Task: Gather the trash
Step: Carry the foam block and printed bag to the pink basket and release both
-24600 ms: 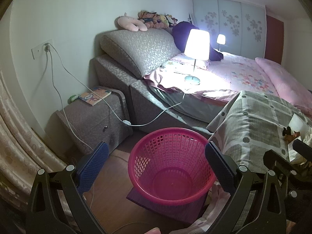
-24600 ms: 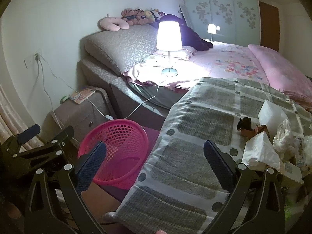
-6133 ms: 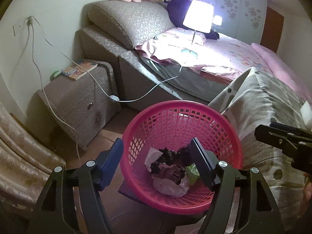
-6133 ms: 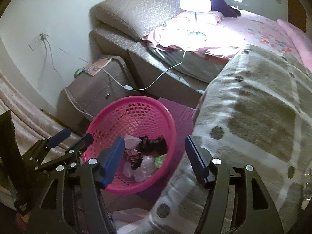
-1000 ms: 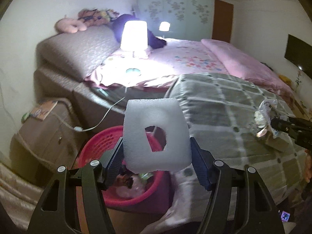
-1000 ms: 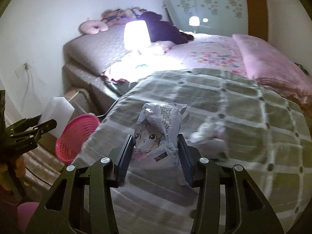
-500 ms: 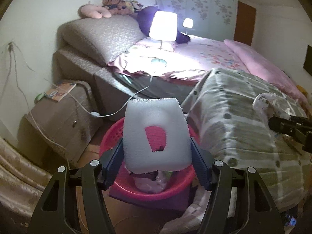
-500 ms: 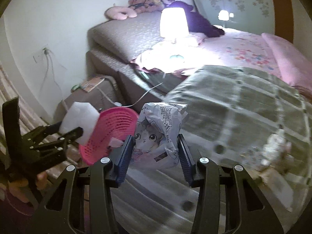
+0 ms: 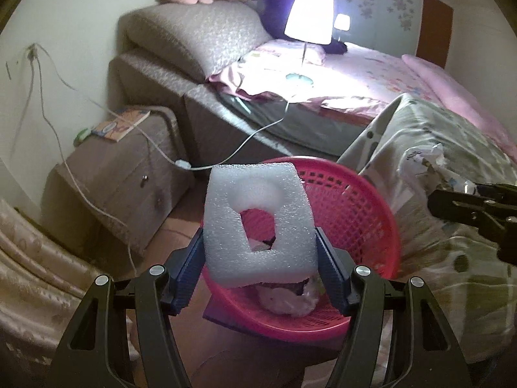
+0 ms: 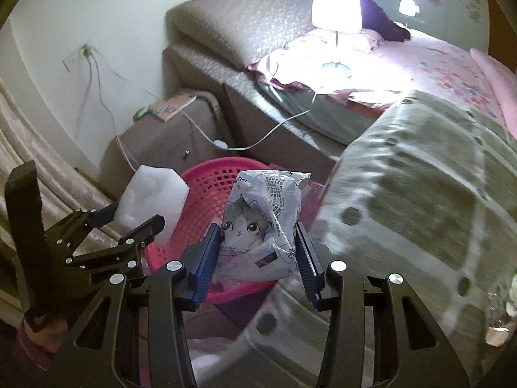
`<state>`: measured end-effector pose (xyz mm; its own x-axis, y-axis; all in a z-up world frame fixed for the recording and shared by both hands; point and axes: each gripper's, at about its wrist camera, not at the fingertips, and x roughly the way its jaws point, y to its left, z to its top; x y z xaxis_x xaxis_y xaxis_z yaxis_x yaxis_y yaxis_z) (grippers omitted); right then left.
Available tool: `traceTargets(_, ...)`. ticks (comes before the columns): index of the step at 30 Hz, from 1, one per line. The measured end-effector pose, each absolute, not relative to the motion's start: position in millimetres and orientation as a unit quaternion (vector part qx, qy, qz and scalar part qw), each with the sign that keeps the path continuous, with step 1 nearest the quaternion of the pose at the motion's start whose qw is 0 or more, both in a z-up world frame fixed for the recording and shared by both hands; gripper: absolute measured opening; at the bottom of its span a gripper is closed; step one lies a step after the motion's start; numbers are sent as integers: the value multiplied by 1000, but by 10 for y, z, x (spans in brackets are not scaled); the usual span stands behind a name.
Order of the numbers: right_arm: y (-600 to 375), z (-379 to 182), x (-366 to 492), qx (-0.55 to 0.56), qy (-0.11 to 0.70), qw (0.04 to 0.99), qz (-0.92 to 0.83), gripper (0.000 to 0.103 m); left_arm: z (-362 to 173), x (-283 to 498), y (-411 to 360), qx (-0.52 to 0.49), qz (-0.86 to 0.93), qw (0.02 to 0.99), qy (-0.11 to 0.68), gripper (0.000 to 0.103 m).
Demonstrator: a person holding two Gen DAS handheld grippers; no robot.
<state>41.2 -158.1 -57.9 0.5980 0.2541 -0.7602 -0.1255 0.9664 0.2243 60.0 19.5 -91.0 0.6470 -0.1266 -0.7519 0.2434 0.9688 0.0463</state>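
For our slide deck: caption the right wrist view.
Right hand-held gripper carries a cat-print bag toward the pink basket.

Left tongs [image 9: 260, 258] angled downward, blue pads clamped on both sides of a foam block, right tongs [image 10: 258, 252] likewise tilted down, narrower gap pinching a crumpled bag, left hand [image 10: 42, 326] at 8 o'clock

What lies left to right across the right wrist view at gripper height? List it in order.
Left gripper with its foam block → pink basket → cat-print bag in the right gripper → grey checked blanket.
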Motion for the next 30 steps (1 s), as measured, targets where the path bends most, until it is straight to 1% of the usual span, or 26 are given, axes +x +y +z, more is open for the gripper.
traceTargets(8, -1367, -781, 613, 64, 462, 877, 112, 45, -1026, 627, 190, 81, -106, 898, 419, 63)
traceTargets(17, -1365, -861, 676, 72, 473, 872, 103, 47, -1095, 665, 211, 80, -102, 894, 428, 63)
traceTargets(18, -1367, -867, 685, 74, 473, 872, 104, 48, -1103, 664, 207, 81, -102, 894, 429, 63)
traceTargets(20, -1385, -865, 692, 83, 473, 871, 104, 59, -1115, 663, 201, 82, -105, 892, 431, 64)
traceTargets(21, -1388, -864, 711, 88, 473, 871, 104, 59, -1121, 662, 196, 83, -106, 892, 432, 64)
traceTargets(22, -1395, -862, 714, 91, 473, 870, 103, 60, -1125, 660, 183, 84, -107, 891, 433, 64)
traceTargets(24, -1408, -861, 710, 90, 472, 871, 102, 60, -1136, 658, 181, 85, -108, 890, 434, 69)
traceTargets(26, -1422, -852, 692, 91, 471, 872, 101, 60, -1132, 659, 189, 81, -108, 890, 435, 72)
traceTargets(30, -1474, -817, 630, 95, 465, 875, 98, 60, -1094, 642, 209, 70, -107, 895, 428, 76)
